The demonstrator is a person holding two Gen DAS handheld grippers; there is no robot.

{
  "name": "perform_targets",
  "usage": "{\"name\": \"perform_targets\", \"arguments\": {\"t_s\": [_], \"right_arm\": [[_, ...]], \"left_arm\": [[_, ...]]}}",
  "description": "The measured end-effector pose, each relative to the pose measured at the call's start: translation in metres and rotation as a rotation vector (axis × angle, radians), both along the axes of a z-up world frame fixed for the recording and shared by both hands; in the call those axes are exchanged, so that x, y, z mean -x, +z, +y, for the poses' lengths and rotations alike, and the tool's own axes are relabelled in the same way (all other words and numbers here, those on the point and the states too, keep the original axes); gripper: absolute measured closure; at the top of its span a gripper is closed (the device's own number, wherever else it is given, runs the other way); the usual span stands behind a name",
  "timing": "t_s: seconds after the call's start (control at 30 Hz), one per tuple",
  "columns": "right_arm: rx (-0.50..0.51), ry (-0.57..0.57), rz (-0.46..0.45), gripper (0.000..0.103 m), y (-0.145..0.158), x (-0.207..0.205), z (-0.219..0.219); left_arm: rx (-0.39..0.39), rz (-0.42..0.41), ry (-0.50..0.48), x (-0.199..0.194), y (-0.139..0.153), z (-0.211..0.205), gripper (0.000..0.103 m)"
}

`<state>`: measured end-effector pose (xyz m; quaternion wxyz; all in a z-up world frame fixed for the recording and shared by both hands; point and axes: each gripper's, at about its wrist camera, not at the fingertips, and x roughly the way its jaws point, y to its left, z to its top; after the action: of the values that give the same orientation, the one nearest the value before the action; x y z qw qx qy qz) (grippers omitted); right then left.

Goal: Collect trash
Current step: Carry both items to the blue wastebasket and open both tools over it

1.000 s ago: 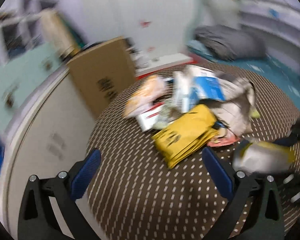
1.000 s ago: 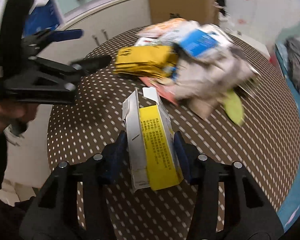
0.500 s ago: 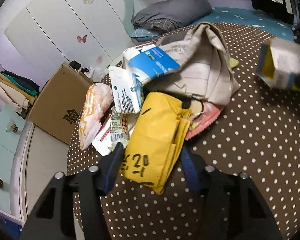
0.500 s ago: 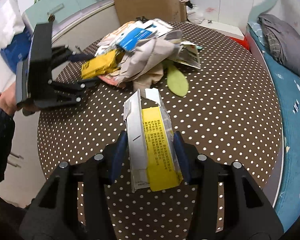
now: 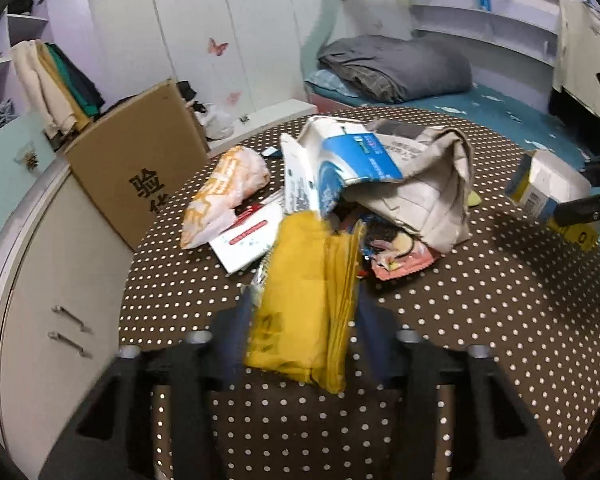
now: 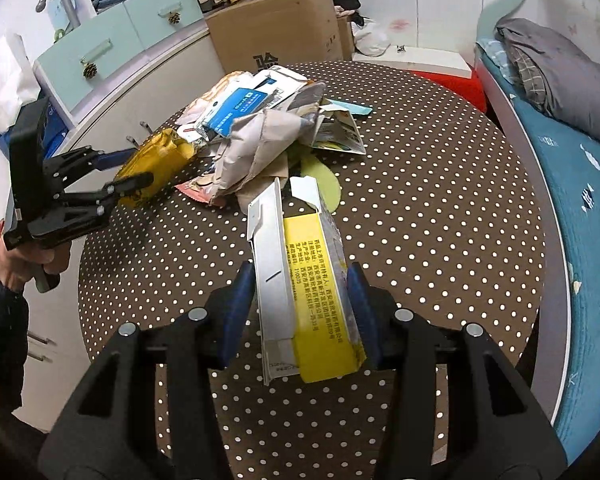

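Your left gripper (image 5: 302,316) has just been opening, its jaws loosely around the yellow bag (image 5: 304,300) at lower centre. Your right gripper (image 6: 300,312) clamps the yellow-and-white carton (image 6: 300,292).

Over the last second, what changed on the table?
The left gripper came in from open table to the yellow bag, which now lies between its jaws; they have just been opening again, so no firm grip shows. The right gripper stays shut on the yellow-and-white carton. The pile is unchanged.

Left gripper (image 5: 302,312) astride yellow bag (image 5: 304,300), jaws just opening wider. Behind, blue-and-white carton (image 5: 340,168) against crumpled paper (image 5: 428,184).
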<state>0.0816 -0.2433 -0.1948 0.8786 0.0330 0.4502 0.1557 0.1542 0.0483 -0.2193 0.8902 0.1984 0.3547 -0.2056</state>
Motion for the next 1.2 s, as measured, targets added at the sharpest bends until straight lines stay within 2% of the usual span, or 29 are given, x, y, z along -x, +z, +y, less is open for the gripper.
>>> {"name": "perform_targets", "arguments": {"t_s": [0.07,0.13,0.17,0.2,0.4,0.57,0.7,0.87,1.0,1.1,1.2], "right_arm": [[-0.001,-0.005,0.003,0.056,-0.002,0.001,0.000],[-0.002,-0.006,0.002,0.056,-0.002,0.001,0.000],[-0.002,-0.006,0.000,0.056,-0.001,0.001,0.000],[-0.002,-0.007,-0.001,0.056,0.000,0.002,0.001],[-0.018,-0.027,-0.019,0.056,0.005,0.004,-0.006],[-0.072,-0.056,-0.045,0.056,0.014,0.002,-0.021],[-0.114,-0.098,-0.089,0.056,0.029,-0.003,-0.044],[-0.123,-0.197,-0.156,0.056,0.054,-0.013,-0.096],[-0.122,-0.317,-0.189,0.056,0.064,-0.020,-0.153],[-0.127,-0.424,-0.144,0.056,0.045,-0.033,-0.208],[-0.142,-0.506,-0.066,0.056,0.008,-0.046,-0.252]], "left_arm": [[-0.031,-0.019,0.011,0.000,-0.006,-0.004,0.029],[-0.015,0.003,0.003,-0.003,-0.009,-0.007,0.041],[-0.010,0.013,0.003,-0.008,-0.009,-0.008,0.053],[-0.010,0.019,0.007,-0.010,-0.011,-0.010,0.059],[0.051,-0.049,0.052,0.004,0.015,-0.004,0.062],[0.184,-0.092,0.106,0.023,0.051,0.012,0.062],[0.252,-0.115,0.126,0.033,0.079,0.002,0.062],[0.300,-0.102,0.119,0.026,0.107,-0.050,0.062],[0.312,-0.088,0.083,0.016,0.113,-0.104,0.062],[0.335,-0.052,0.044,0.005,0.112,-0.148,0.062],[0.344,-0.009,0.012,-0.008,0.106,-0.188,0.062]]}}
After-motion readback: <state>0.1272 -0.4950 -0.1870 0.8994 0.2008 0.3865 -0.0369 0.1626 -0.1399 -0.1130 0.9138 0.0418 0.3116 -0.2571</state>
